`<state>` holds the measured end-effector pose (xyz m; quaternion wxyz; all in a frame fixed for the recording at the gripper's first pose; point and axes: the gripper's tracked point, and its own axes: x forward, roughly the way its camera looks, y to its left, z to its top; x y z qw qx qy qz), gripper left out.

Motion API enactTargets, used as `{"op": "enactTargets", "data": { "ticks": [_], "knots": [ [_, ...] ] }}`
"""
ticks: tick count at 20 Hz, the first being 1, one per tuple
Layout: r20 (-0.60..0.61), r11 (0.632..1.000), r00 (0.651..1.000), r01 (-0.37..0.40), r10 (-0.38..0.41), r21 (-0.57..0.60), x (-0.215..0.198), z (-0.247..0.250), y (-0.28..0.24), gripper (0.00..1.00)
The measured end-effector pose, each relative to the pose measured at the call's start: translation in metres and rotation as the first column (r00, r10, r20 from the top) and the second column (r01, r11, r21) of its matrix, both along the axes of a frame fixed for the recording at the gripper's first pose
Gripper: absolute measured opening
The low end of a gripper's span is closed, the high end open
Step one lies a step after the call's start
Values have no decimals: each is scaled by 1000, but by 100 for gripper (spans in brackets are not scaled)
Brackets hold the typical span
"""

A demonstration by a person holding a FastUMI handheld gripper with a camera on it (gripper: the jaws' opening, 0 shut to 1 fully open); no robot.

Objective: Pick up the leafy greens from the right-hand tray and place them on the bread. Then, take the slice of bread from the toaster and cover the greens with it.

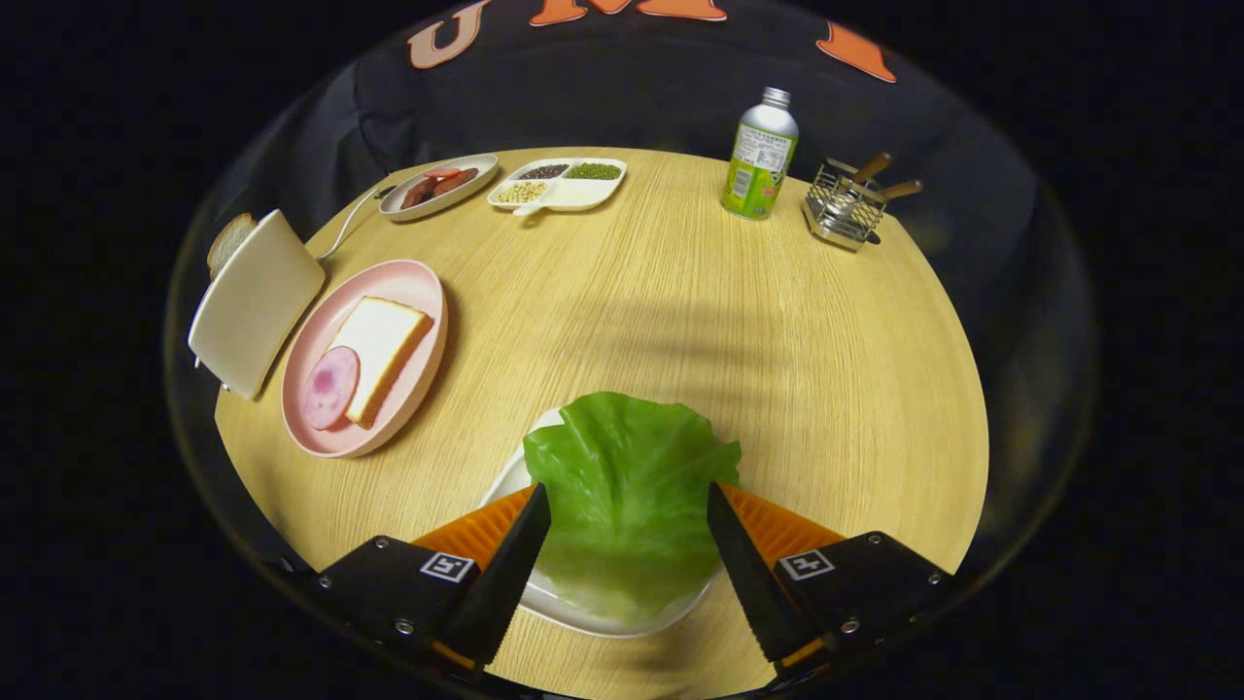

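Observation:
A green lettuce leaf (pixel 627 486) lies on a white tray (pixel 573 608) right between my fingers. My gripper (pixel 629 492) is open, its fingertips at the leaf's two sides, above it; I cannot tell if they touch it. Beyond and to the left, a pink plate (pixel 420 292) holds a bread slice (pixel 379 340) with a round ham slice (pixel 330 387) beside it. Left of the plate stands a white toaster (pixel 255 301) with a bread slice (pixel 226 241) sticking out of its top.
At the table's far side sit a small dish of sausage (pixel 437 185), a divided white tray of beans (pixel 559 185), a green bottle (pixel 760 156) and a wire rack (pixel 844 204) with wooden handles. The toaster's cable (pixel 345 228) runs to the back.

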<state>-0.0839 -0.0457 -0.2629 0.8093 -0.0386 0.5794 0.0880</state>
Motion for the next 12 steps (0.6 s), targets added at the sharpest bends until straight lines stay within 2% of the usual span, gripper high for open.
{"op": "enactTargets", "data": {
  "ticks": [3,7,9,11,12],
  "knots": [
    [-30,1000,1000,2,-2,-8,-2,-10,-2,95],
    [-47,999,998,36,-36,0,0,-11,-1,83],
    [-48,999,998,34,-34,-2,1,-10,2,73],
    [-43,999,998,36,-36,4,1,-11,4,55],
    [-39,999,999,38,-38,12,3,-10,4,41]
  ]
}}
